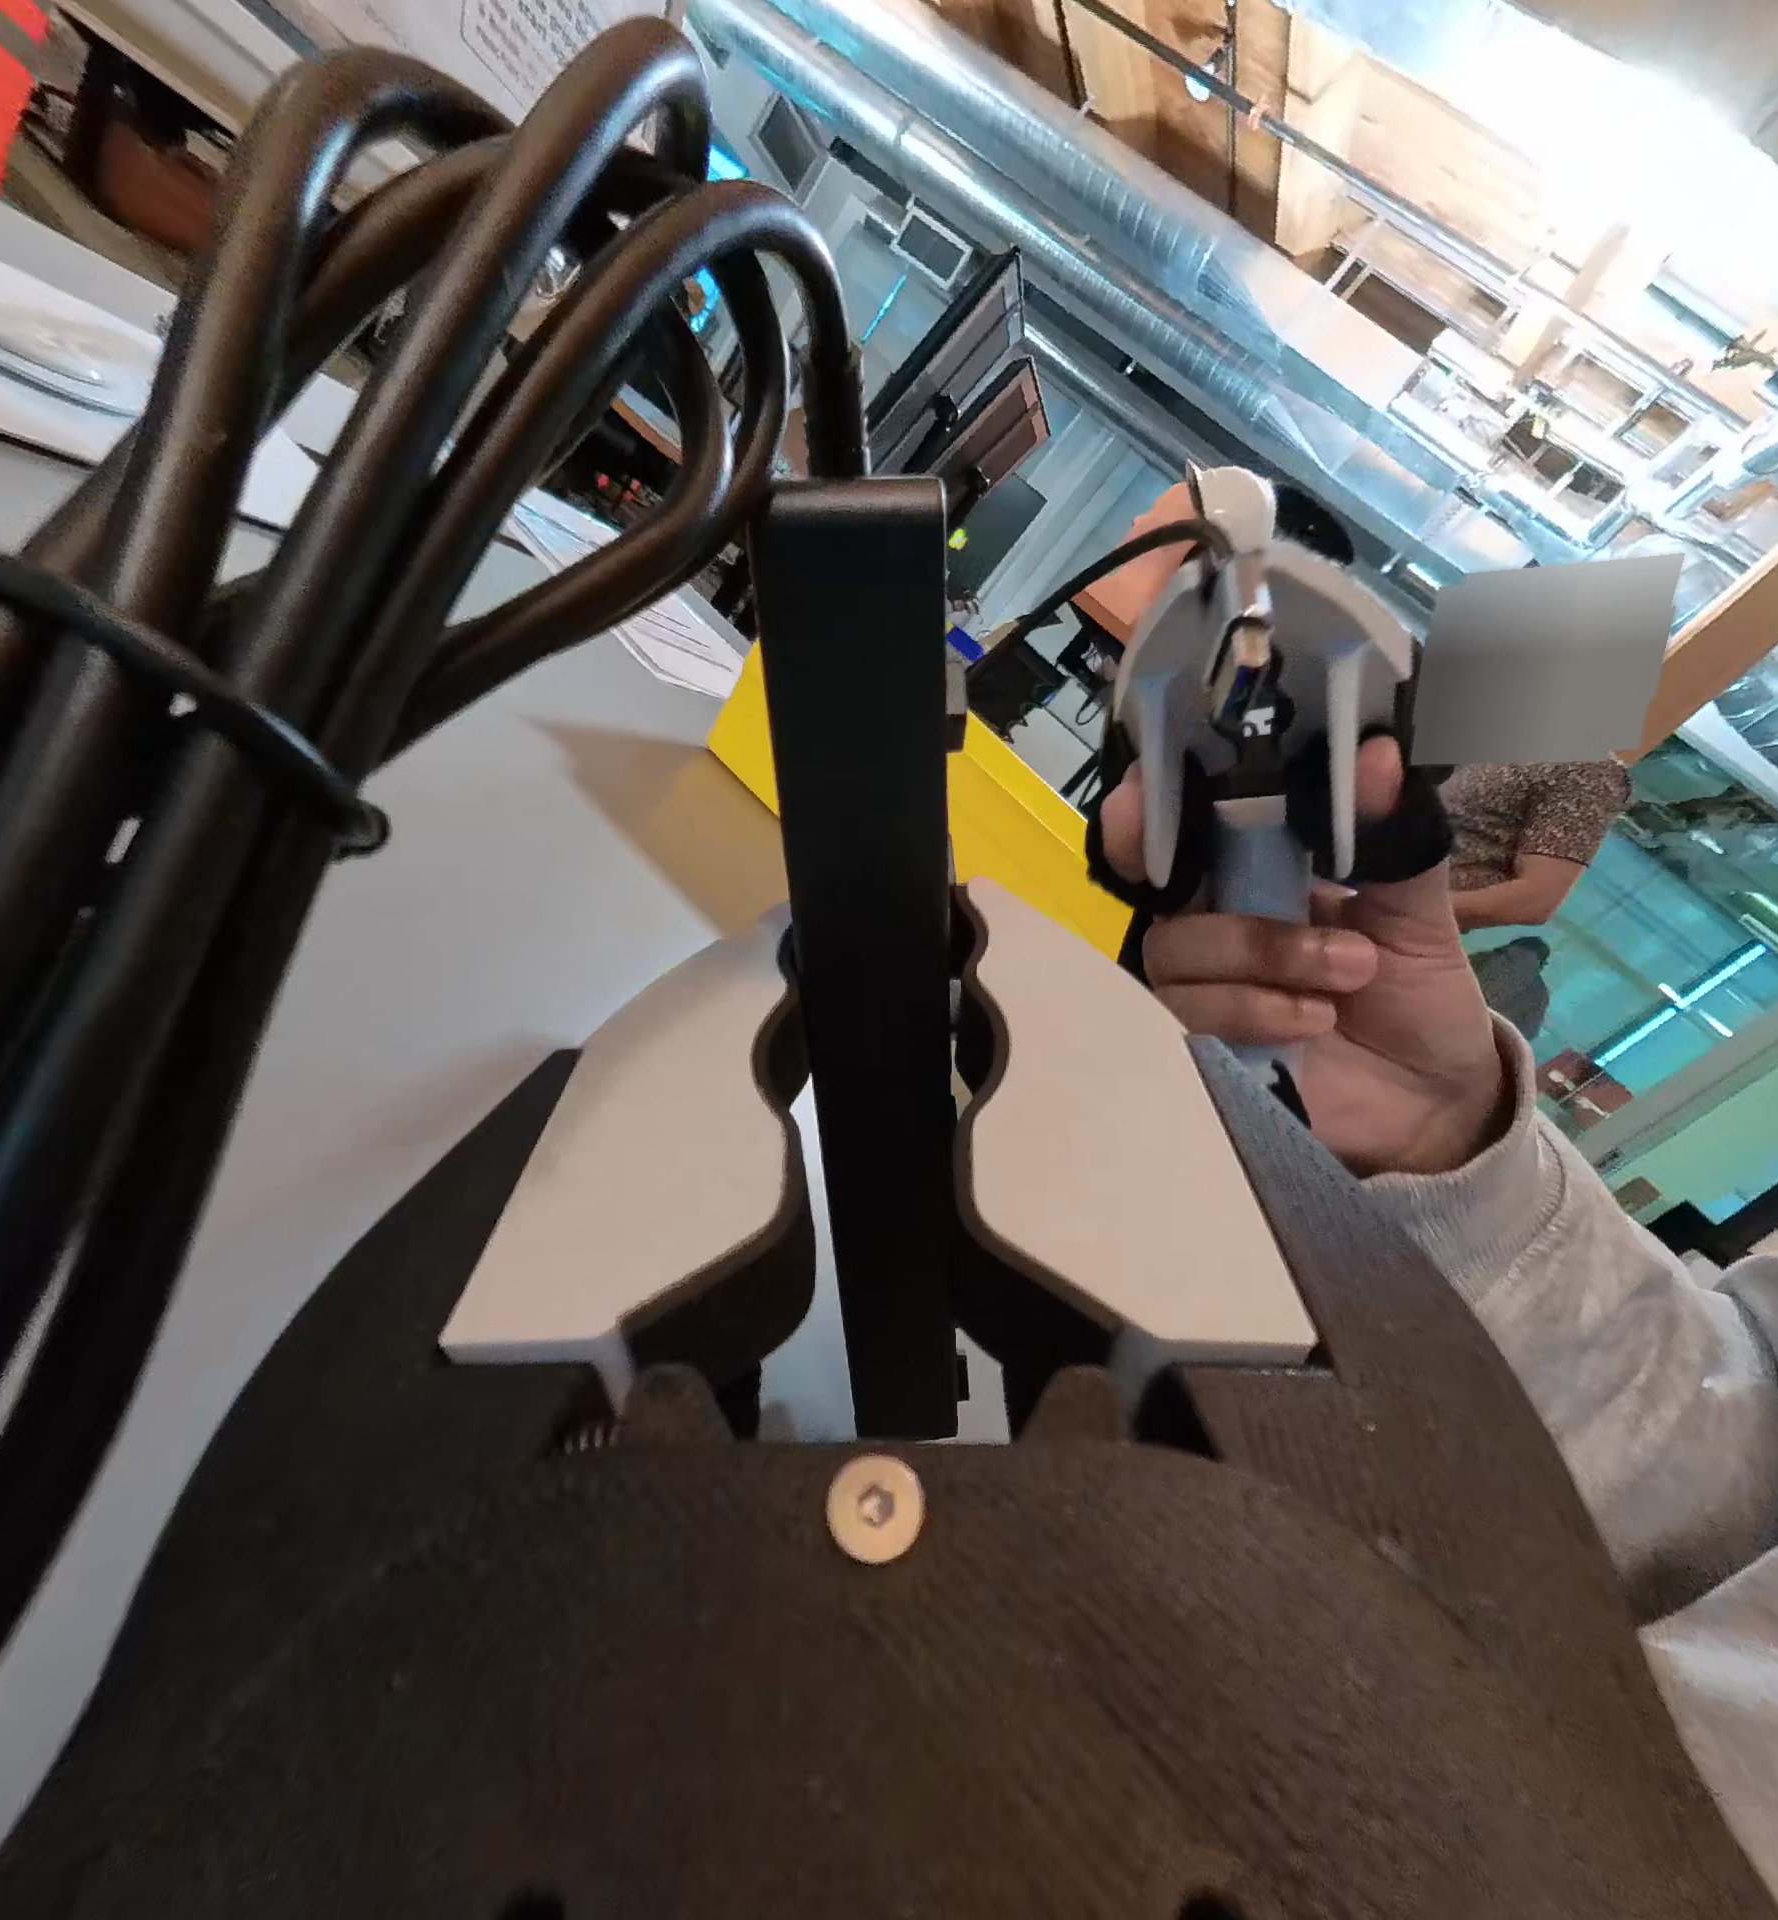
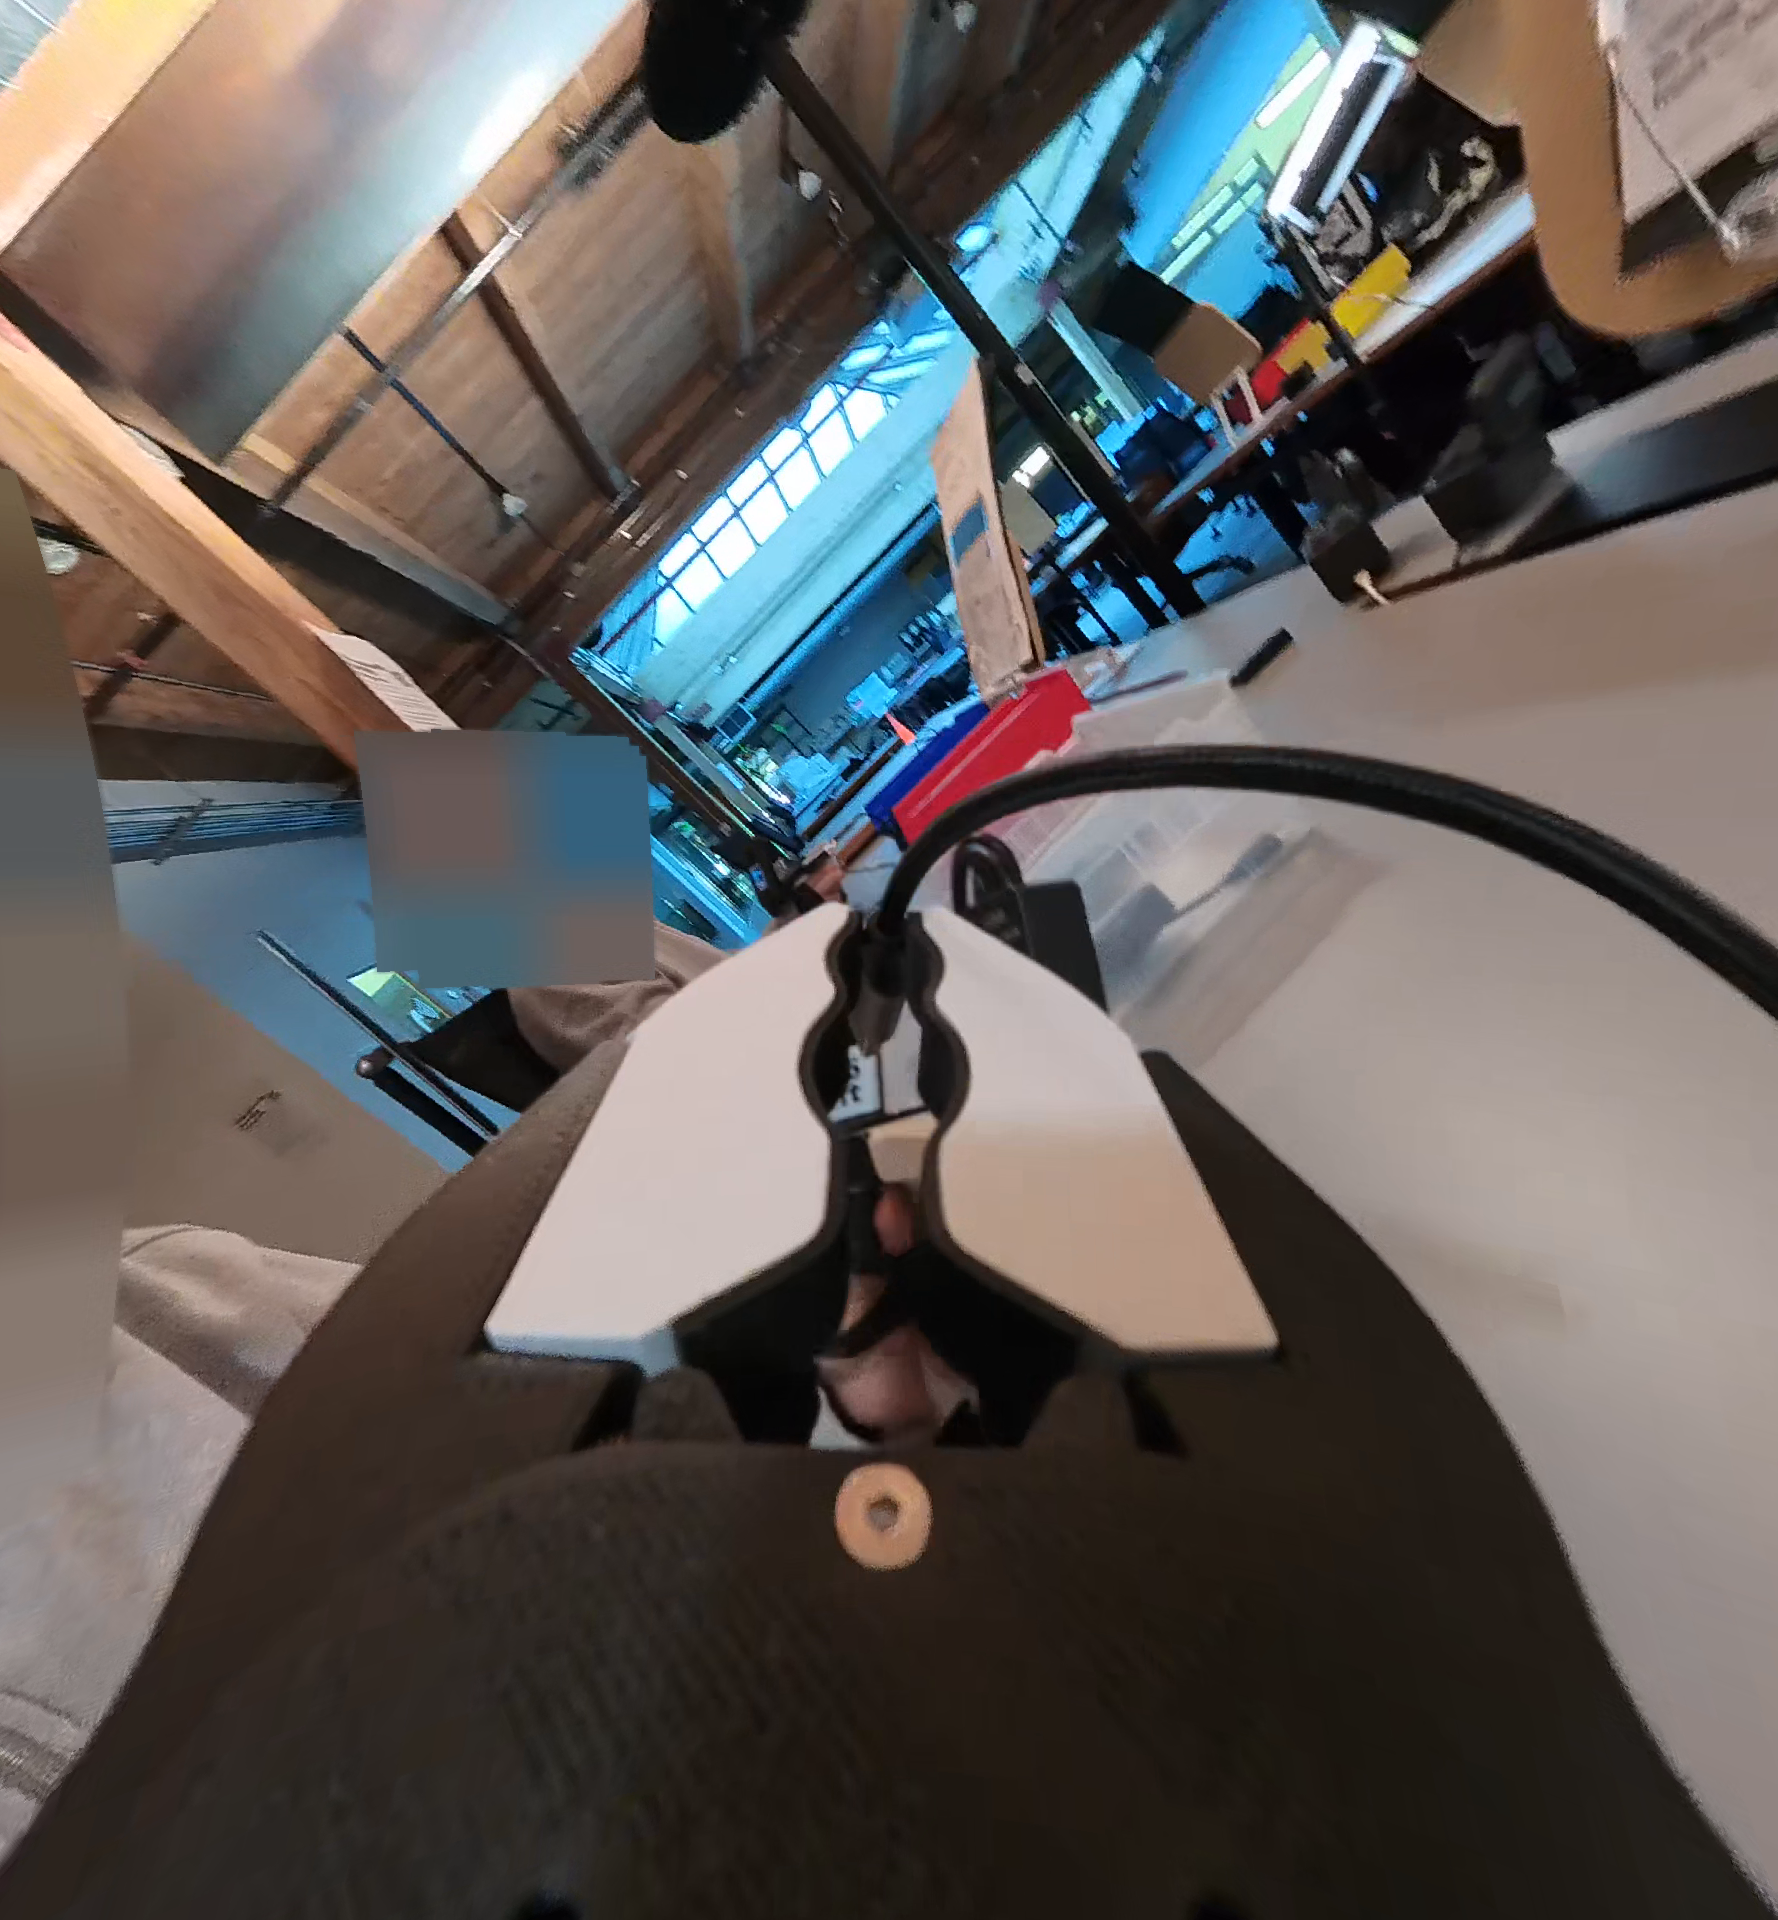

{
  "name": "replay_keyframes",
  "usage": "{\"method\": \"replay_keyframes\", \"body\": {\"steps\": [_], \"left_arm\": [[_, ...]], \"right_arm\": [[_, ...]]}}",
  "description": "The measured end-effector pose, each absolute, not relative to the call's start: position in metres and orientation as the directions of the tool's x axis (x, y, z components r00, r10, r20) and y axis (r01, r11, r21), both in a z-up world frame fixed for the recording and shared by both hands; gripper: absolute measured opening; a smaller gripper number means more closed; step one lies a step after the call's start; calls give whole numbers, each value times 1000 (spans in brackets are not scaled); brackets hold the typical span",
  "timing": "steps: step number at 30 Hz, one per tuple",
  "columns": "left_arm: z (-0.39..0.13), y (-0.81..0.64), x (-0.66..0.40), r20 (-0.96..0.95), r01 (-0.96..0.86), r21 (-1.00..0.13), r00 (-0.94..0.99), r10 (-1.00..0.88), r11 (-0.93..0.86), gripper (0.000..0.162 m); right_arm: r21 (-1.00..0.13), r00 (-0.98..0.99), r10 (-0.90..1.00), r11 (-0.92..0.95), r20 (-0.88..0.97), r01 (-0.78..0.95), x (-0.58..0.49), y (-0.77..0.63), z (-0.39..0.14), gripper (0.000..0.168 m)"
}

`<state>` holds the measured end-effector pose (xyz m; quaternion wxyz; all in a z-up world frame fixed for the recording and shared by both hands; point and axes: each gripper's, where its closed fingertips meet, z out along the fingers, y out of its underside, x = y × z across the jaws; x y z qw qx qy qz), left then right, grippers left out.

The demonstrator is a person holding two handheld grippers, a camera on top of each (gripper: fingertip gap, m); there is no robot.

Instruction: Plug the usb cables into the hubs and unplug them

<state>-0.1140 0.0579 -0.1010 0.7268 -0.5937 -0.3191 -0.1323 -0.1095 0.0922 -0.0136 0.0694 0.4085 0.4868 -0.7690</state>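
Note:
My left gripper (image 1: 874,914) is shut on a flat black USB hub (image 1: 854,790) that stands on edge between the fingers, lifted off the table. The hub's own black cable (image 1: 365,499) hangs in a bundled coil at the left, held by a black band. My right gripper (image 2: 880,925) is shut on the black plug (image 2: 880,992) of a USB cable (image 2: 1436,821) that arcs off to the right. In the left wrist view the right gripper (image 1: 1249,582) is held up to the right of the hub, its silver and blue plug (image 1: 1246,665) apart from the hub.
A white table (image 1: 511,883) lies under the left gripper, with a yellow bin (image 1: 1010,821) behind the hub. The person's hand and grey sleeve (image 1: 1633,1382) are at the right. In the right wrist view, red and blue bins (image 2: 978,748) and clear containers stand far back on the table (image 2: 1539,1091). One gripper's finger ends stand about 9 cm off the other's.

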Motion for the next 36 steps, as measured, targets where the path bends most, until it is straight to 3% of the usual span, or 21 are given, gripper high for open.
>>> {"method": "replay_keyframes", "body": {"steps": [5, 16, 36], "left_arm": [[-103, 61, -110, 644, 602, -760, 750, 152, 246, 27], [-99, 68, -99, 684, 654, -713, 728, 49, 253, 27], [-98, 67, -100, 762, 733, -615, 647, -19, 291, 27]], "right_arm": [[-626, -571, 287, -516, -769, 585, -115, 82, -43, 8], [-566, -527, 256, -573, -810, 592, -119, 76, -64, 8], [-677, -538, 422, -557, -730, 481, -119, 77, -70, 9]]}}
